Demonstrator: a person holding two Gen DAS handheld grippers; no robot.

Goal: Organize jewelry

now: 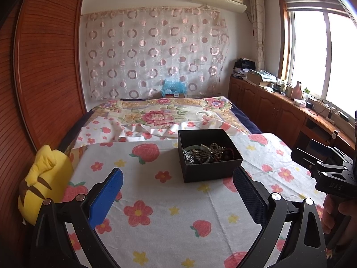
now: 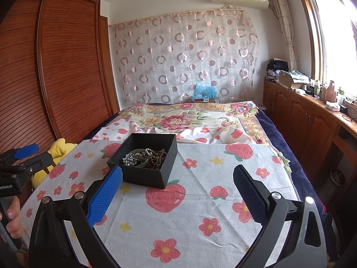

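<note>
Black box (image 1: pixel 209 154) sits open on the strawberry-print cloth (image 1: pixel 156 212), roughly centred on the bed. Jewelry (image 1: pixel 204 154) is piled inside: beaded strands, a greenish bangle, some silvery chain (all tangled, can't separate pieces). Left gripper (image 1: pixel 178 185) spread wide, nothing between the pads, hovering just short of the box. Right gripper (image 2: pixel 178 185) also spread wide and empty, box just ahead near its blue left finger (image 2: pixel 104 197). Yellow plush (image 1: pixel 44 183) at the cloth's left edge, against the wooden wardrobe (image 1: pixel 44 67).
</note>
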